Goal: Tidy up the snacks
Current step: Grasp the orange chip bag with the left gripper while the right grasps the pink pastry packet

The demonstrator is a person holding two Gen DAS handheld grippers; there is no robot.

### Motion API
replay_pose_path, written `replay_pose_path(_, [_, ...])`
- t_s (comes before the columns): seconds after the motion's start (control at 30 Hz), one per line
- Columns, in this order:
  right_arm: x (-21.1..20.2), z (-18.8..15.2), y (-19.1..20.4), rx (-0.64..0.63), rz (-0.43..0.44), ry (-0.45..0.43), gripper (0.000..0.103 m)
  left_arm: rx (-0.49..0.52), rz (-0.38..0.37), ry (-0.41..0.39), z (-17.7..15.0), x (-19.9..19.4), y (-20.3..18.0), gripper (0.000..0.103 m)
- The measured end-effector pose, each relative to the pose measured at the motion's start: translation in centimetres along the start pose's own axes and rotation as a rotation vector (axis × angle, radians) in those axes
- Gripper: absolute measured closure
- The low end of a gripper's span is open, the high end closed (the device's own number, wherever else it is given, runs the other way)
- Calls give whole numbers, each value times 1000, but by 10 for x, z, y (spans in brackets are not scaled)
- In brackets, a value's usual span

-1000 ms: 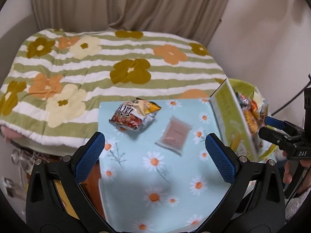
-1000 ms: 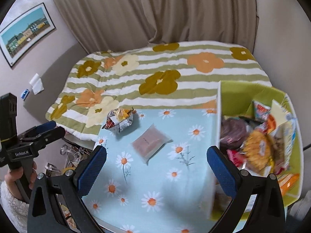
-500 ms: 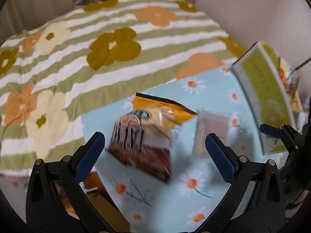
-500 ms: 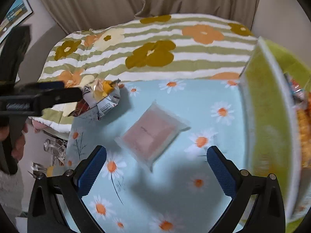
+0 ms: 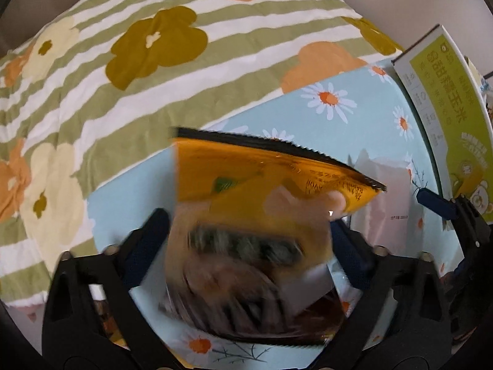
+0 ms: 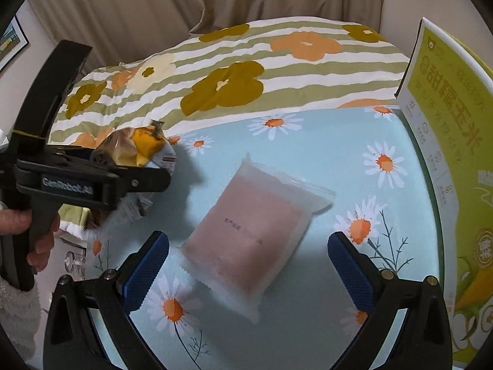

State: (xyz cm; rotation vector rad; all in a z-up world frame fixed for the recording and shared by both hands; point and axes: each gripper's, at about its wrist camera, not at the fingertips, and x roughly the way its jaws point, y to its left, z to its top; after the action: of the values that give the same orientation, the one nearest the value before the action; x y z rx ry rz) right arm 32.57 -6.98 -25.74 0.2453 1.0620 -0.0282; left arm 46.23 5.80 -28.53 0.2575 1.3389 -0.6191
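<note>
An orange and brown snack bag (image 5: 255, 215) fills the gap of my left gripper (image 5: 246, 237), blurred. The jaws are closing and both pads touch its sides. From the right wrist view the bag (image 6: 144, 145) bulges above the left gripper (image 6: 135, 169), at the left edge of the daisy tablecloth (image 6: 308, 141). A frosted pink packet (image 6: 255, 231) lies flat on the cloth. My right gripper (image 6: 248, 240) hovers just over it, open, one finger on either side and neither touching. In the left wrist view the packet (image 5: 385, 203) is half hidden behind the bag.
A green and white carton (image 6: 446, 141) stands at the table's right edge, its flap up (image 5: 443, 117). A striped, flowered blanket (image 6: 246, 71) covers the bed behind the table. Curtains hang beyond. A hand (image 6: 40, 240) holds the left gripper's handle.
Both grippers dropped toward the table. The left one came down over the snack bag and narrowed its jaws around it. The right one came down over the pink packet and stayed wide.
</note>
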Motion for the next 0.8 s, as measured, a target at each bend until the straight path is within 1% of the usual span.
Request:
replay_pose_path(0.13, [3, -1, 2, 0, -5, -8, 0, 48, 40, -17, -4, 3, -9, 28])
replay_pose_path(0.17, [4, -2, 2, 0, -7, -8, 0, 56, 51, -23, -5, 3, -10, 31])
replay_pose_path(0.23, [6, -2, 1, 10, -6, -9, 0, 48, 44, -30, -7, 1, -9, 37])
replay_pose_path(0.27, [6, -2, 0, 18, -7, -10, 0, 37, 32, -36, -8, -1, -8, 44])
replay_pose_path(0.3, [7, -2, 0, 22, -7, -11, 0, 18, 16, -42, -10, -4, -5, 46])
replay_pose_path(0.4, [10, 1, -1, 30, -13, -10, 0, 0, 24, -45, -16, -8, -3, 48])
replay_pose_path(0.57, [19, 4, 3, 24, -33, -10, 0, -33, 42, -80, -29, -24, 0, 49])
replay_pose_path(0.67, [28, 5, 7, -2, -52, -6, 0, -49, 50, -100, -34, -35, 2, 49])
replay_pose_path(0.77, [35, 2, 13, -50, -91, -11, 7, -58, 54, -111, -40, -45, 4, 49])
replay_pose_path(0.8, [36, 1, 14, -59, -94, -15, 11, -59, 56, -112, -41, -47, 4, 49])
